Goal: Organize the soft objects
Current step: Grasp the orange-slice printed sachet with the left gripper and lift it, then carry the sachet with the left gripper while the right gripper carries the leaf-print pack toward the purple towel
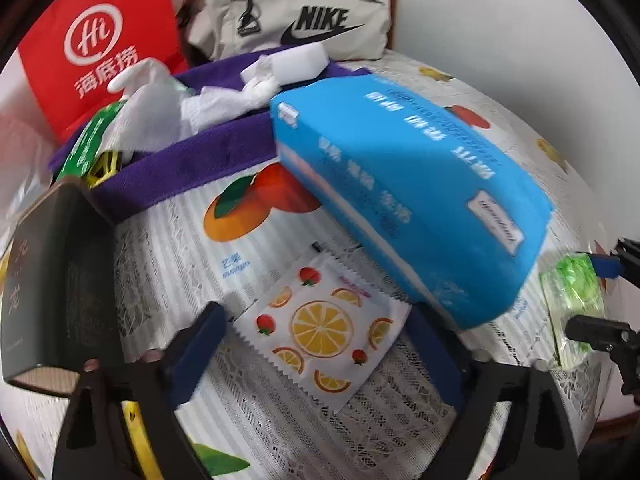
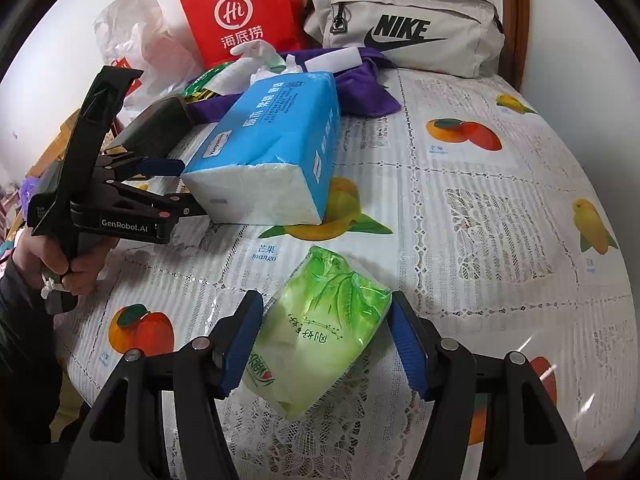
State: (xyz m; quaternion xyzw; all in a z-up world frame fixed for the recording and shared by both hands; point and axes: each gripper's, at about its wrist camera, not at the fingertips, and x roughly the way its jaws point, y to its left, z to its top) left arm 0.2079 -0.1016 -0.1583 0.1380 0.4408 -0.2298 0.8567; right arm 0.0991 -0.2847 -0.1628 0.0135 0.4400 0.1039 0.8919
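Observation:
My left gripper (image 1: pixel 316 344) is open over a small fruit-print wet-wipe sachet (image 1: pixel 320 330) that lies flat on the table. A big blue tissue pack (image 1: pixel 412 204) lies just beyond and to its right; from the right wrist view it (image 2: pixel 276 136) rests against the left gripper's fingers (image 2: pixel 160 166). My right gripper (image 2: pixel 326 340) is open around a green tissue pack (image 2: pixel 320 332), its pads close to both sides; I cannot tell if they touch. The green pack shows at the left view's right edge (image 1: pixel 576 304).
A purple towel (image 1: pixel 188 160) with crumpled white tissues (image 1: pixel 224 100) lies behind. A red paper bag (image 2: pixel 240 12), a beige Nike pouch (image 2: pixel 404 28), a dark box (image 1: pixel 52 280) and green snack packets (image 1: pixel 88 140) crowd the back left. The fruit-print tablecloth (image 2: pixel 480 184) stretches right.

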